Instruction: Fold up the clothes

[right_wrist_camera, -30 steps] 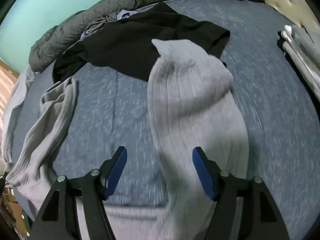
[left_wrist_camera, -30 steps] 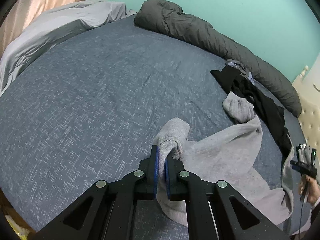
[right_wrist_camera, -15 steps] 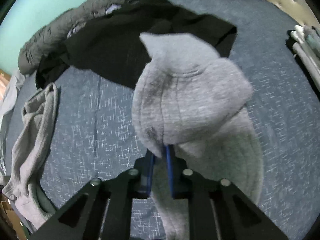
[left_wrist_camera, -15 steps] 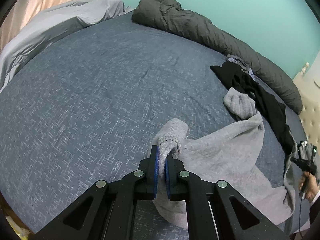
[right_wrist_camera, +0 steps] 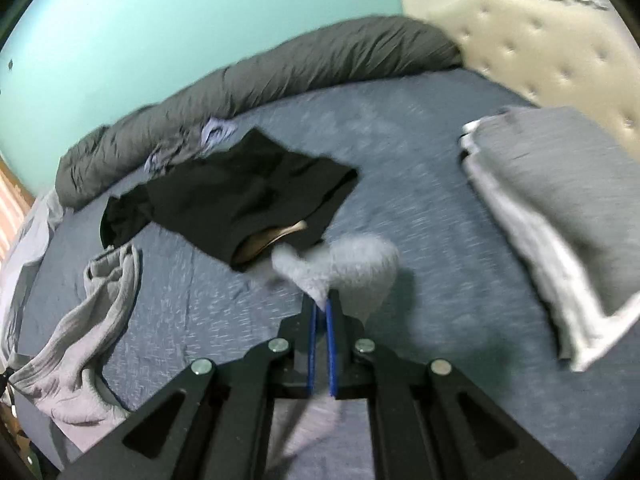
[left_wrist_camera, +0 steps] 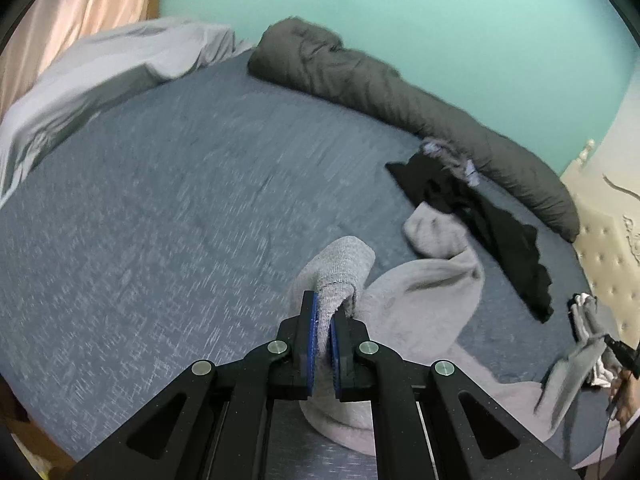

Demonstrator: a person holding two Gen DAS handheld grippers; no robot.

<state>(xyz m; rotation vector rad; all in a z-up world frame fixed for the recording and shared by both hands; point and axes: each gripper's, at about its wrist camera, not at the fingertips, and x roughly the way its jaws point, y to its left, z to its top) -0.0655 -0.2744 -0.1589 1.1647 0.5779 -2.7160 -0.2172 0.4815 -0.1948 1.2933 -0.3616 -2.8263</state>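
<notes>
Since a second ago: right gripper (right_wrist_camera: pixel 320 320) went from wide open around the grey garment to clamped on it, and both hands have come up off the bed.

Left wrist view – tool: left gripper (left_wrist_camera: pixel 323 326) is closed tight, its blue pads pinching a rolled cuff-like end of the light grey knitted garment (left_wrist_camera: pixel 420 300).
Left wrist view – garment: the rest of it trails to the right across the blue-grey speckled bedsheet (left_wrist_camera: pixel 160 220), another end bunched beside the black crumpled garment (left_wrist_camera: pixel 480 216).
Left wrist view – far edge: the other gripper shows small and blurred at the right rim, a flap of grey cloth hanging near it – I cannot tell the grip from here.

Right wrist view – tool: jaws nearly together, a tuft of the same grey knit standing up between the pads.
Right wrist view – surroundings: a folded grey and white stack (right_wrist_camera: pixel 560 216) lies to the right, the black garment ahead, and a dark grey rolled duvet (right_wrist_camera: pixel 260 76) runs along the wall.

Meaning for the task: two ends now appear held and raised, so the garment looks ready to be spread or shaken flat – the fold itself is not yet begun.
</notes>
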